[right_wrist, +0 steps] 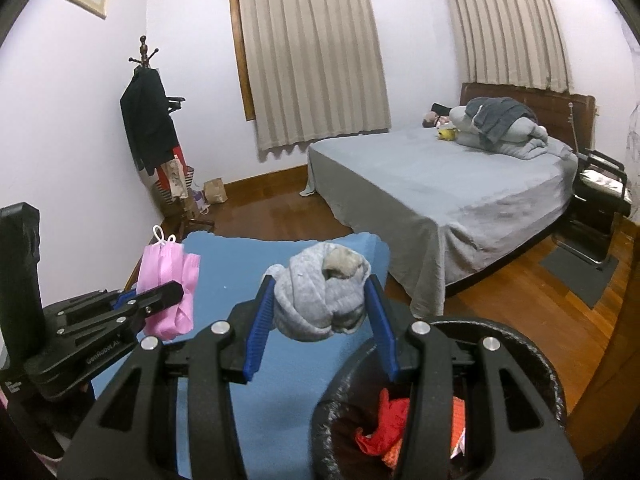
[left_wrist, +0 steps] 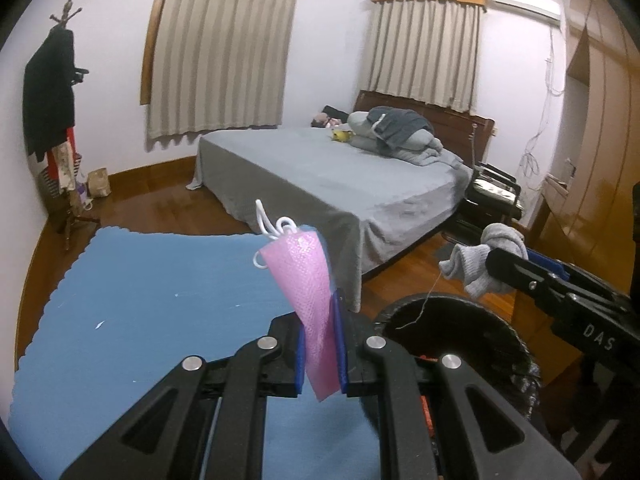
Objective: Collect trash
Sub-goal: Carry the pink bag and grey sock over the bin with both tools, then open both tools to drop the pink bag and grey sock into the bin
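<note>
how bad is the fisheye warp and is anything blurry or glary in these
Left wrist view: curtains bow strongly, corners go dark, floor shows soft glare. Right wrist view: same bowing, dark corners; the trash bin rim near the lens looks soft.

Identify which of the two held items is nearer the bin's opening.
The grey sock, in the right gripper: it hangs by the bin rim, while the left gripper's pink mask is over the blue mat.

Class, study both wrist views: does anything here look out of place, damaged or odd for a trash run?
Yes. The right tool grips a balled grey sock, worn at the top, with a loose thread dangling over the black bin. The left tool pinches a folded pink face mask.
</note>
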`<move>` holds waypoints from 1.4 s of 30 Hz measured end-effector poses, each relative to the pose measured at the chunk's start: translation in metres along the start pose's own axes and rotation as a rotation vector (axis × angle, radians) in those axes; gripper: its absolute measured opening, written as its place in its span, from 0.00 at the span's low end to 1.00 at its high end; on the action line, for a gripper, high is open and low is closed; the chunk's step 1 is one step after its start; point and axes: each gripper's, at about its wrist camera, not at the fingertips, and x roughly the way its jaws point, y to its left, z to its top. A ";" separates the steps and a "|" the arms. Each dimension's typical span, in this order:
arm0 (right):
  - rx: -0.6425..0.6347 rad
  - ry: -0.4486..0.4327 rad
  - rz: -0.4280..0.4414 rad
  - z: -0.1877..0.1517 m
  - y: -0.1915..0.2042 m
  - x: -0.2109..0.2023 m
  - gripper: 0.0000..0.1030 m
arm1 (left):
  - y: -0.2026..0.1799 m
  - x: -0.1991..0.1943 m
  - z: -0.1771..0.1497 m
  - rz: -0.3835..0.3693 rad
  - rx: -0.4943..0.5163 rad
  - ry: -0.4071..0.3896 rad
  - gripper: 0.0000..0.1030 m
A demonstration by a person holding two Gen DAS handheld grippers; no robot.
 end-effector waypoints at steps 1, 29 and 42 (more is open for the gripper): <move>0.004 -0.001 -0.005 -0.001 -0.003 -0.003 0.43 | -0.003 -0.001 0.000 -0.007 0.006 -0.001 0.12; 0.110 0.036 -0.194 -0.037 -0.079 -0.024 0.41 | -0.062 0.045 -0.017 -0.131 0.100 0.073 0.12; 0.163 0.041 -0.285 -0.054 -0.125 -0.034 0.43 | -0.122 0.072 -0.021 -0.244 0.189 0.081 0.12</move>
